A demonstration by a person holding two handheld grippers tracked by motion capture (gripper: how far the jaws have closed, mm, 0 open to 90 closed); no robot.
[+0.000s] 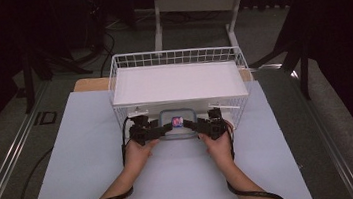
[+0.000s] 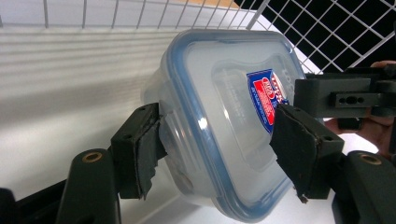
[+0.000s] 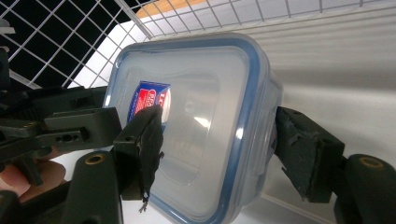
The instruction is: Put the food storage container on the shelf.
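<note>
Plastic food container (image 1: 178, 124) with blue-rimmed lid sits between both grippers, just before the wire basket (image 1: 176, 58). Left gripper (image 2: 217, 144) straddles its edge, partly open; right gripper (image 3: 217, 149) likewise straddles it, pads barely apart from it.

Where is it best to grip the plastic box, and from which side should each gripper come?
Grip the box at its short ends, one gripper from each side, one jaw on the lid and one under the rim; that stiff lip gives the hold.
</note>
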